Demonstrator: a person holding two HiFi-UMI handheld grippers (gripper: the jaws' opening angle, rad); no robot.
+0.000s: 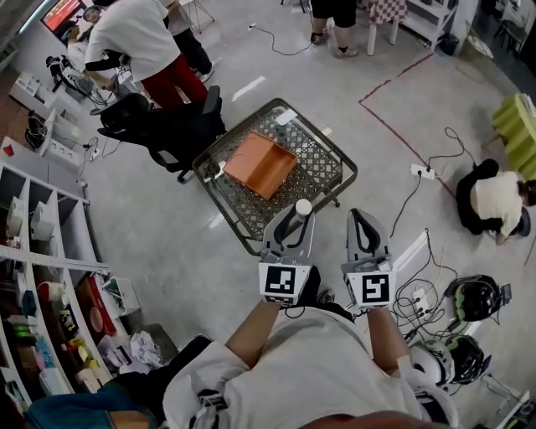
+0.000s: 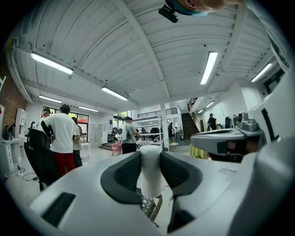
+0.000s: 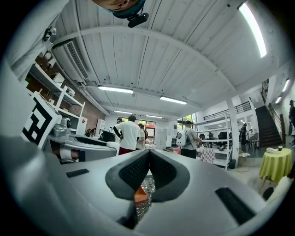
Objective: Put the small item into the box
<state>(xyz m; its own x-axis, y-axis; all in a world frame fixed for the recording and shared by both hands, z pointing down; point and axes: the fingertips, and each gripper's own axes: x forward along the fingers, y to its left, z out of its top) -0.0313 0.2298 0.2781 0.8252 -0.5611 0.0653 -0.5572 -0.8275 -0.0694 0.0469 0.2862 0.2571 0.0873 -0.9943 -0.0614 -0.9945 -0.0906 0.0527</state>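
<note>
Cylinder [image 2: 150, 168], small, white, likely light, stiff and somewhat slick, is pinched by its sides in the left gripper [image 1: 295, 220], short of the orange box [image 1: 260, 163] on the cart [image 1: 347, 173]; the right gripper [image 3: 148, 157] is closed on nothing.

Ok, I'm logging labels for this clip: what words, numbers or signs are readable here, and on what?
None can be read.
The square black-and-white markers on the left gripper and right gripper: patterns, no text.
The small white cylinder in the left gripper: no print seen.
The red wall screen: too blurred.
The packages on the white shelf unit: print too small.
</note>
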